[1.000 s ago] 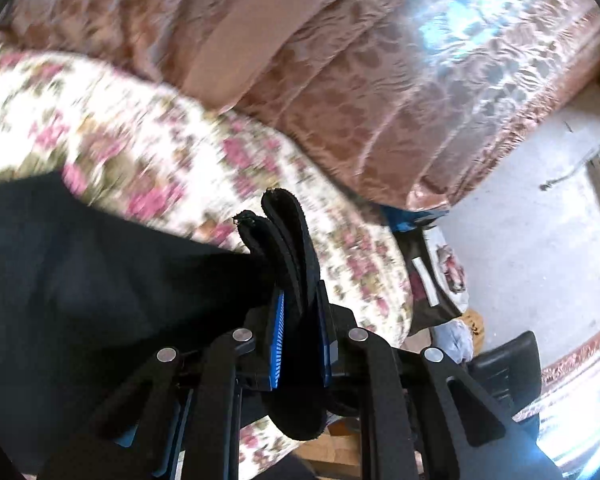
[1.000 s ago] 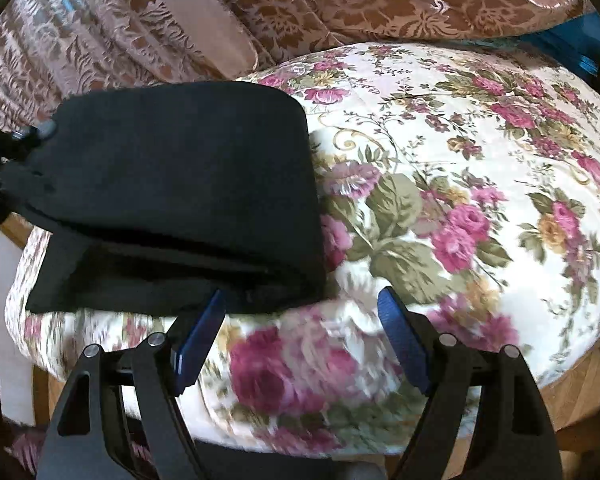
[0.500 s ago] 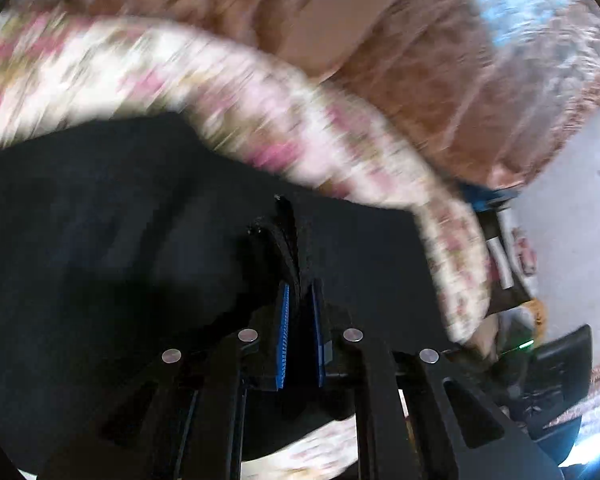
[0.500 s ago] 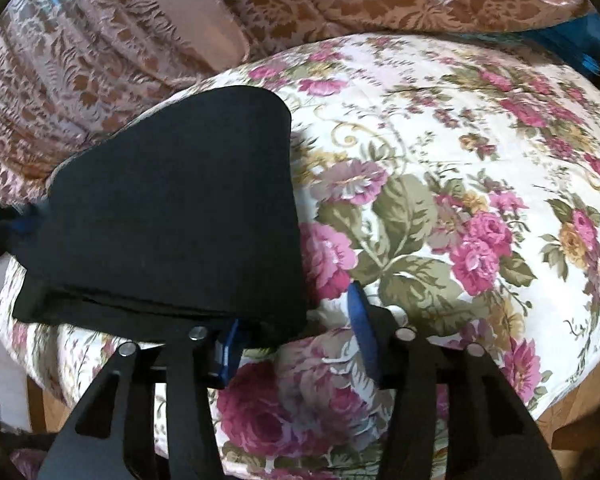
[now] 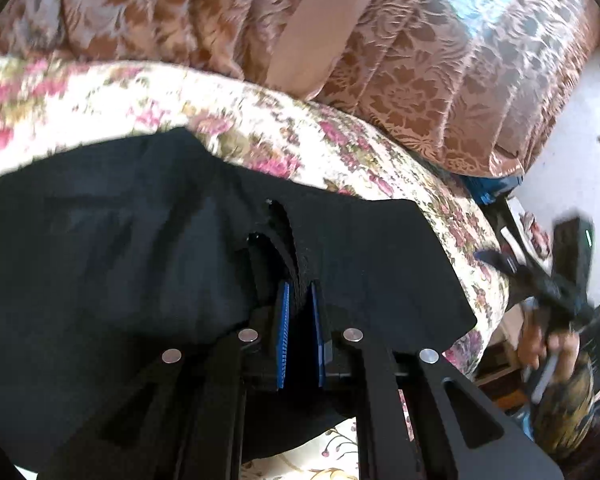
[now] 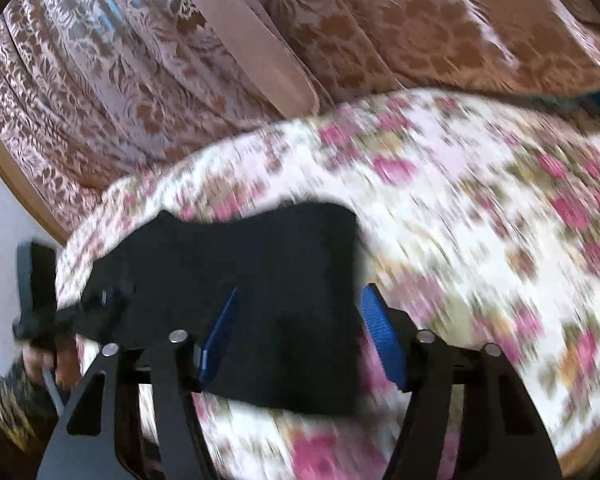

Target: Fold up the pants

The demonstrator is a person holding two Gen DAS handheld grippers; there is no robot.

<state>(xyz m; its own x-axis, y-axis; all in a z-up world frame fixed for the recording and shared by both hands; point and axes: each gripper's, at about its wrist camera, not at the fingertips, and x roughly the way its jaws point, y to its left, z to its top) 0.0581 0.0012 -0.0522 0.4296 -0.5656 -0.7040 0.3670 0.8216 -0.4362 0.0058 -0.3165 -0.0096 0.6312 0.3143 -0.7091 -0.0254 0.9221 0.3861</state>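
Big brown patterned sofa back [image 5: 440, 80] up top, flowered cushion [image 5: 100, 96] below it w/ the folded black pants [image 5: 120, 248] lying on it, toward the left end in the right cam. Left gripper [image 5: 300, 304] clamped narrow on a bunched fold of the pants, blue pads [image 5: 283, 332] nearly together w/ cloth between. Right gripper [image 6: 300, 332] abt half open above the pants, jaws were just closing, nothing pinched; its blue pads [image 6: 376, 328] clear of the cloth. Right cam blurred. Hand [image 5: 548, 344] on the other handle at right edge of left cam
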